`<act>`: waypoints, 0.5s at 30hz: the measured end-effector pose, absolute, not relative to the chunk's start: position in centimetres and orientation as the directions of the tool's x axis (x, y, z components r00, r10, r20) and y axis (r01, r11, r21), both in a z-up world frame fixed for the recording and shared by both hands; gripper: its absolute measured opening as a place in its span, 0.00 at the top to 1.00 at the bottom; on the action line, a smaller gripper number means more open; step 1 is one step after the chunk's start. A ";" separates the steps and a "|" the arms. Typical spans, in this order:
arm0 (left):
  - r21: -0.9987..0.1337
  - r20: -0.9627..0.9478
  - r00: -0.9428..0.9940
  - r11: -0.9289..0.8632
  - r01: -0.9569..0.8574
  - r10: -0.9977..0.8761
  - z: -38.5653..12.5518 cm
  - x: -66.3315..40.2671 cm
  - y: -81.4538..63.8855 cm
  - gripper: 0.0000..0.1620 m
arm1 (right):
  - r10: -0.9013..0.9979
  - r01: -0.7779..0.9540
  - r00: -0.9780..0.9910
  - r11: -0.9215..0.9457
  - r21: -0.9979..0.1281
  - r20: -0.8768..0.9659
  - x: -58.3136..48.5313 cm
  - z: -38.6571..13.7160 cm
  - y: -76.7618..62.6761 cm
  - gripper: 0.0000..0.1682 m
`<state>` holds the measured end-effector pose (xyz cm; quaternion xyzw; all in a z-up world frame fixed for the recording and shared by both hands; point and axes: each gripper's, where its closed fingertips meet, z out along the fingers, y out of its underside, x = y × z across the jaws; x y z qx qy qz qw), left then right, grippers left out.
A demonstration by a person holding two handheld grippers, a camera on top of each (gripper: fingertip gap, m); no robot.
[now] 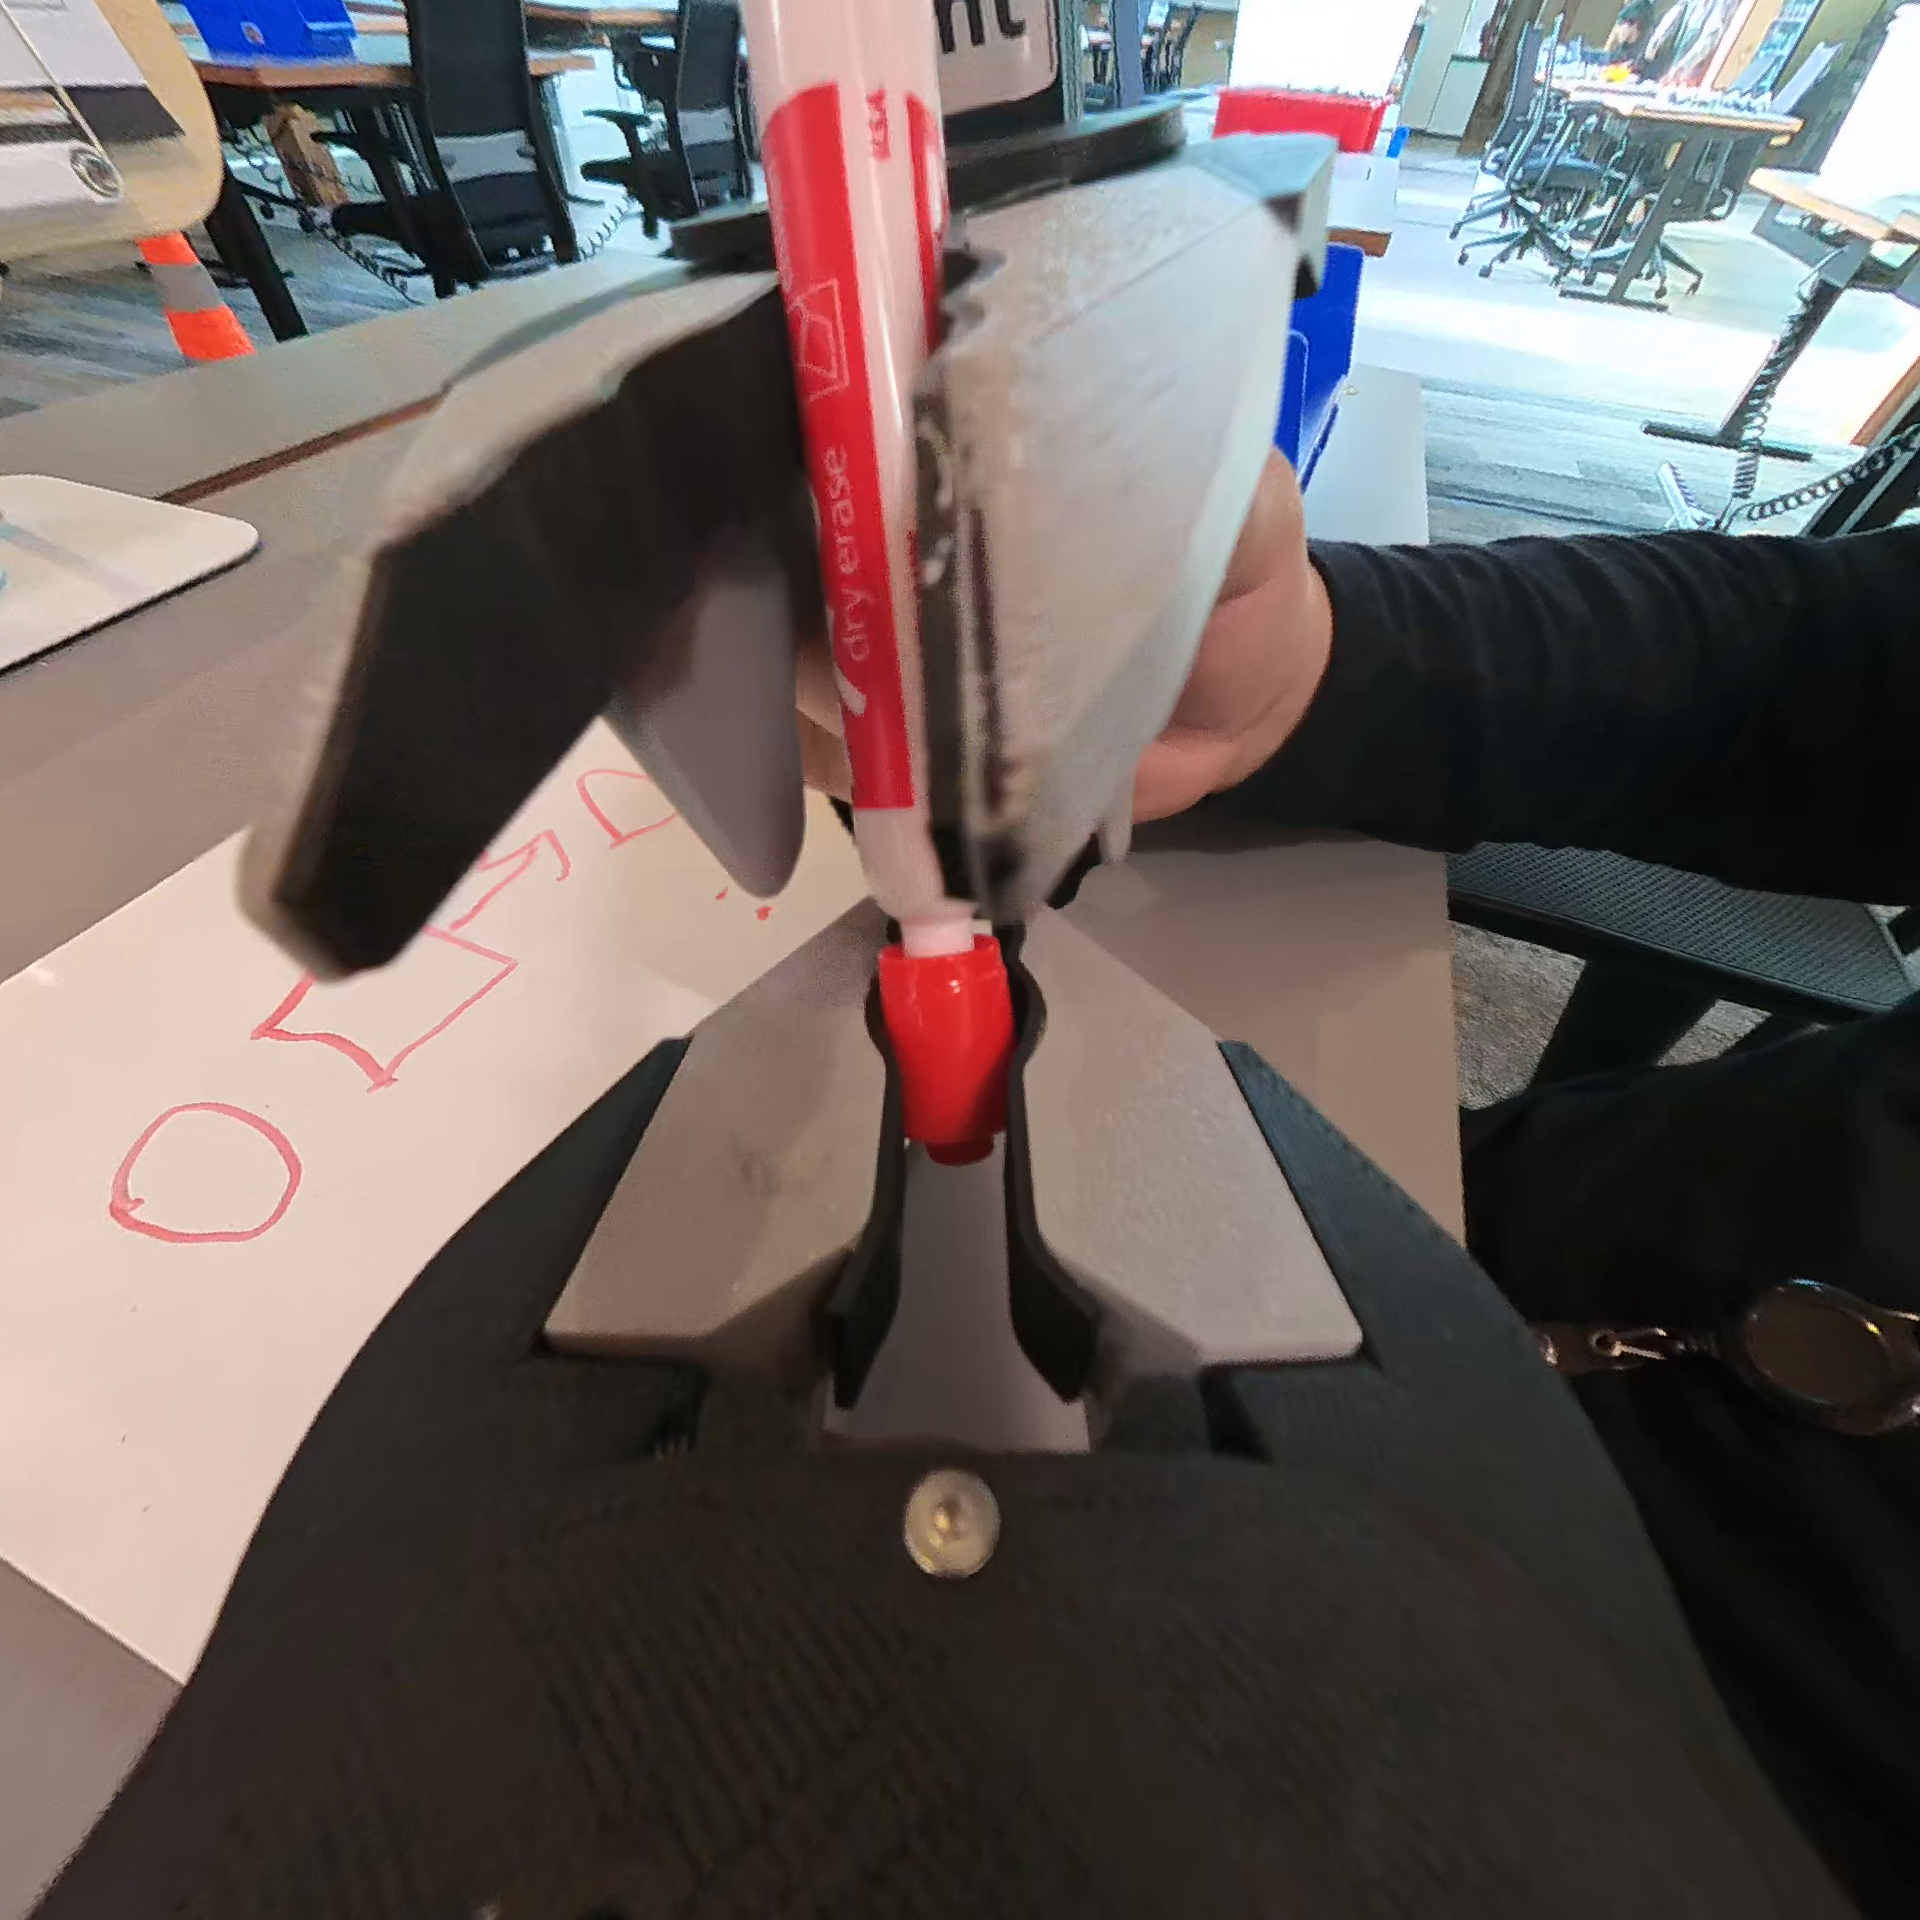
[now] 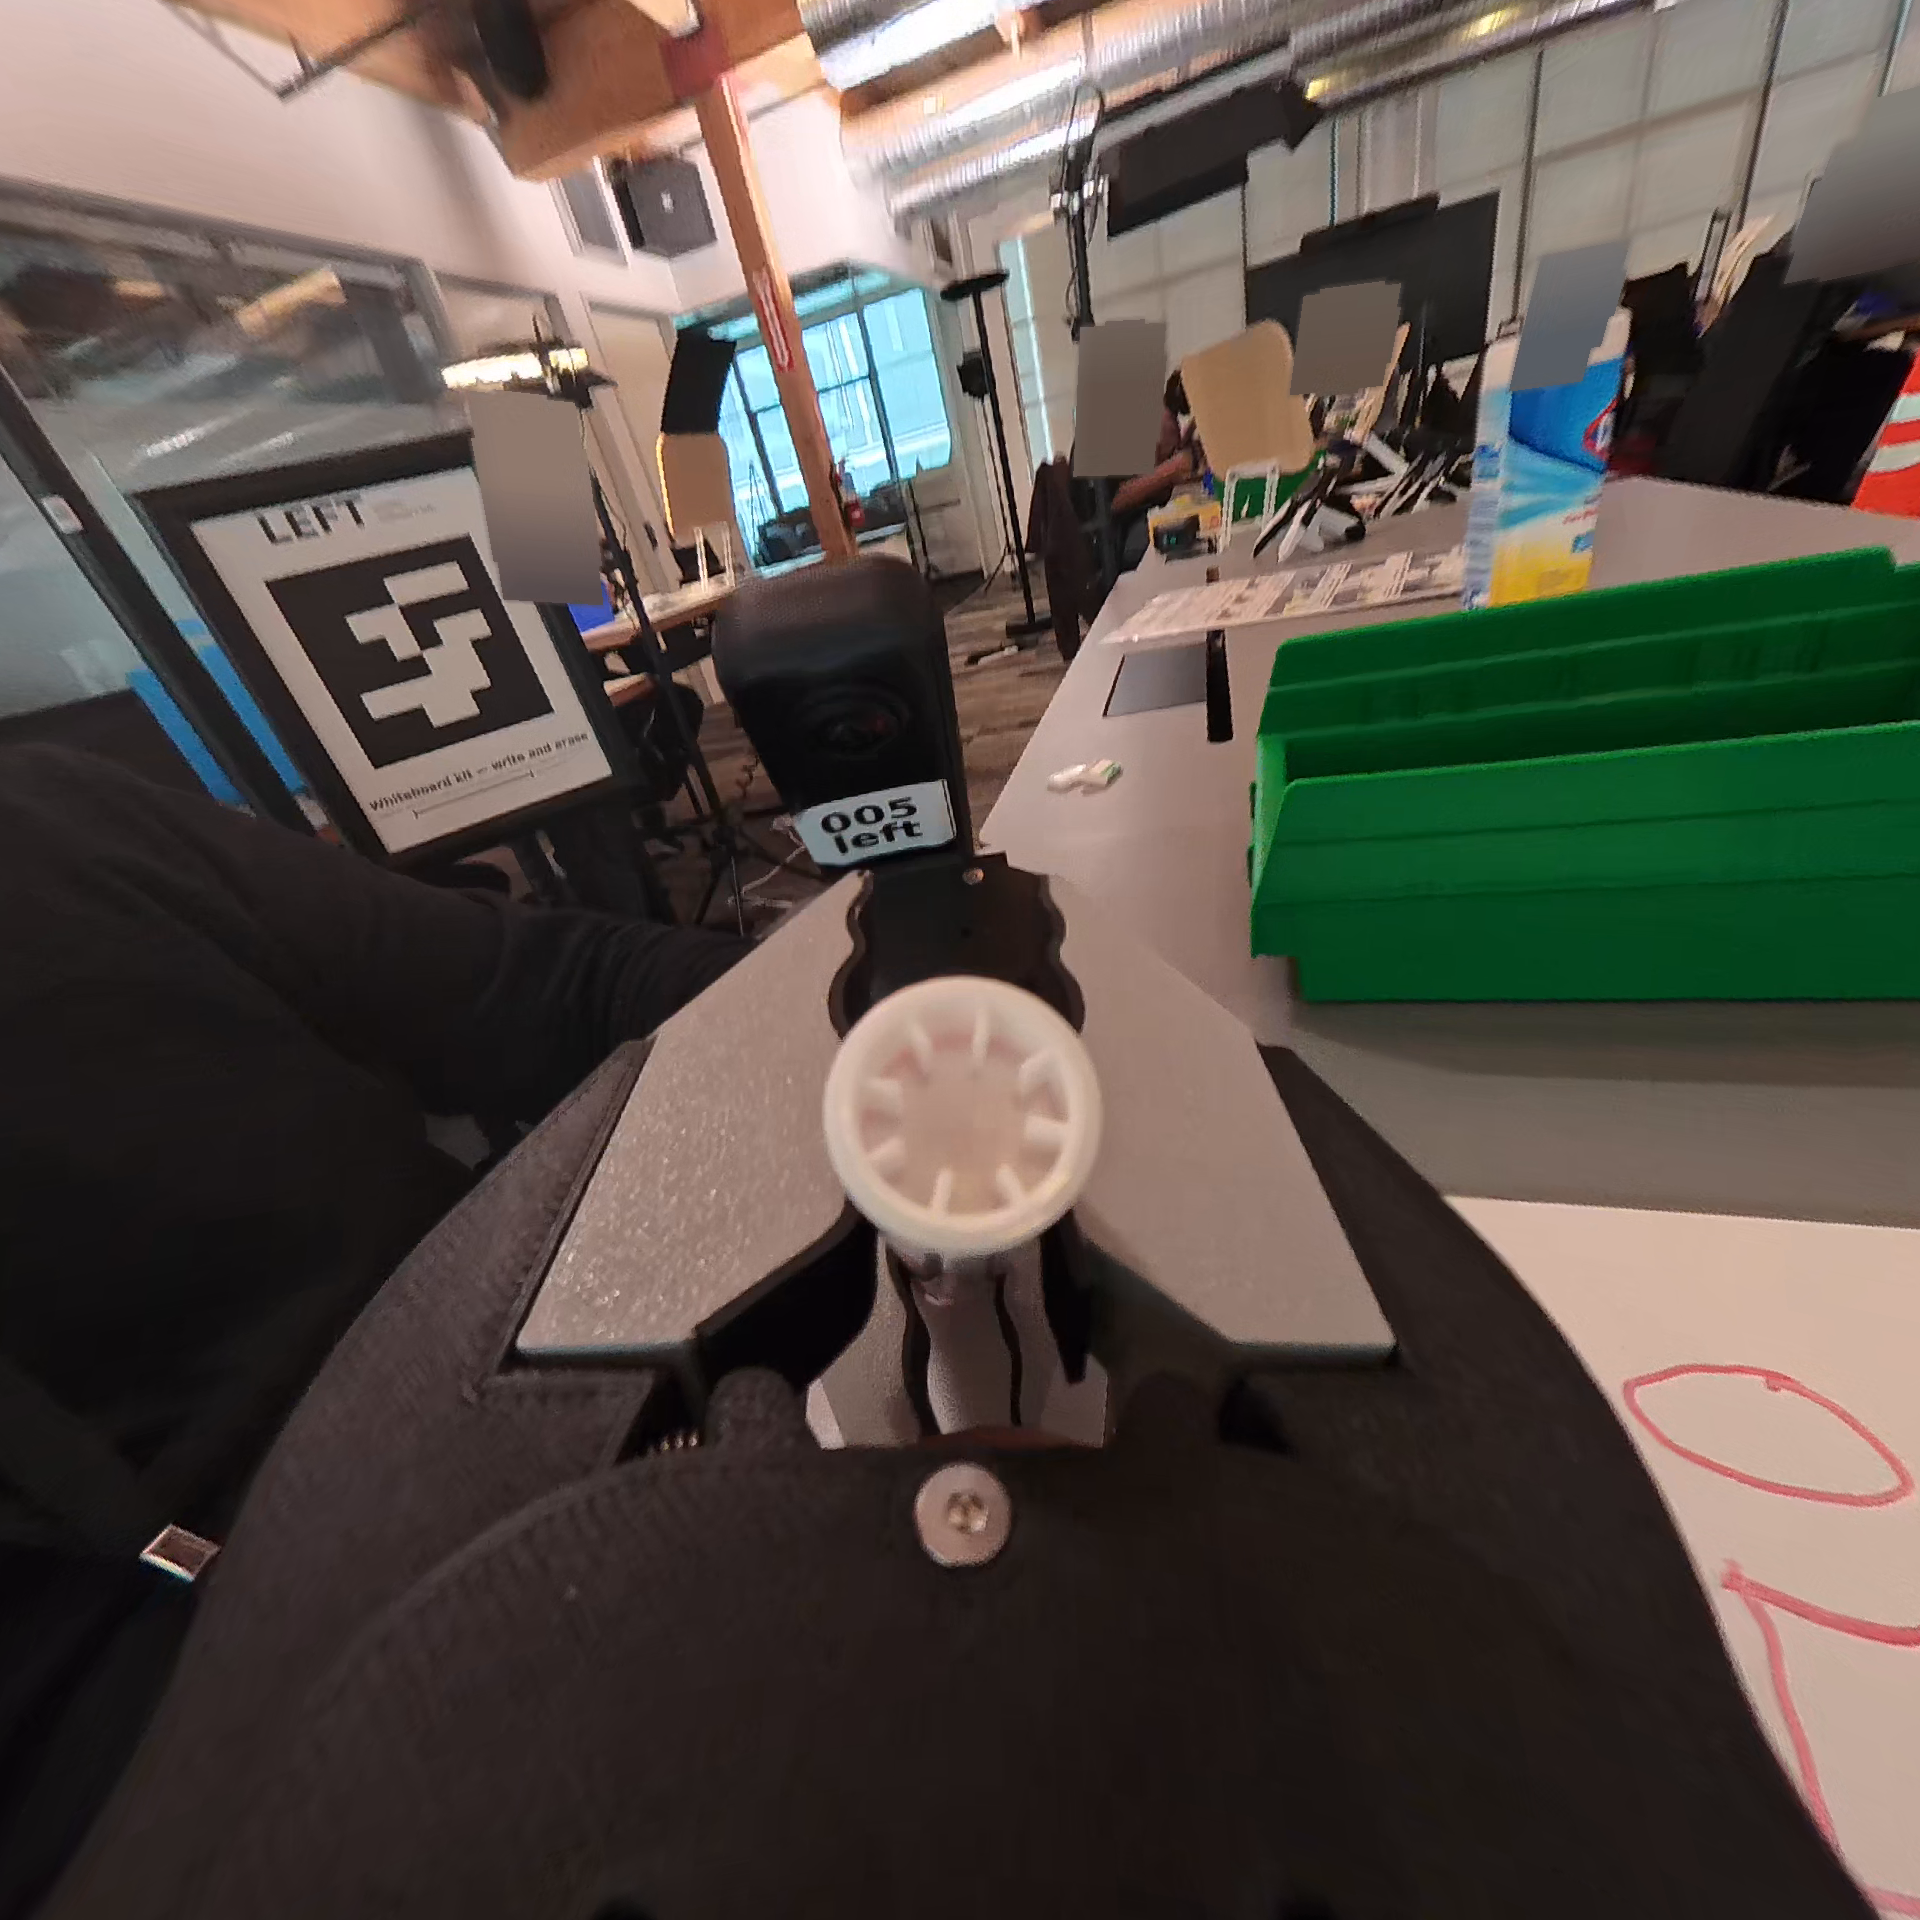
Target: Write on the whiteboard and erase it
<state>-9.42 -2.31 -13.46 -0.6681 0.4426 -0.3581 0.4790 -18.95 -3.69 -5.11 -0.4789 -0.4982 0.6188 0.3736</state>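
Marker [image 1: 862,499]: white barrel with a red label band, long axis near vertical in the left wrist view, writing end down, butt end up out of frame. In the right wrist view the barrel runs straight at the camera, ribbed white butt end [image 2: 961,1122] facing the lens. Red cap [image 1: 943,1049] sits just below the marker's white nose, which is at or just inside the cap mouth; how far in, can't tell. Label carries print, not transcribed.

Left gripper [image 1: 948,1039]: jaws closed tight on the cap.
Right gripper [image 2: 961,1091]: jaws clamped on the barrel; a hand [image 1: 1236,665] in a black sleeve holds it.

Both hang over the whiteboard [image 1: 187,1351], lying flat on the grey table [image 1: 1299,935], with red circle [image 1: 205,1172], square and other shapes drawn on it. Green bin [image 2: 1590,810] stands farther back on the table.
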 end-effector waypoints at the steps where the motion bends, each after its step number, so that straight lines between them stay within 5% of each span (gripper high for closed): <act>1: -0.957 0.050 0.355 -0.147 -0.250 -0.933 -13.5 -9.4 -2.3 0.93 | 0.939 0.008 -0.265 -0.225 -0.974 -0.219 -19.0 -5.0 -3.8 0.84; 15: -0.952 0.030 0.361 -0.137 -0.273 -0.932 -13.7 -9.3 -2.5 0.94 | 0.941 0.099 -0.279 -0.170 -0.981 -0.191 -18.8 -6.0 -4.5 0.85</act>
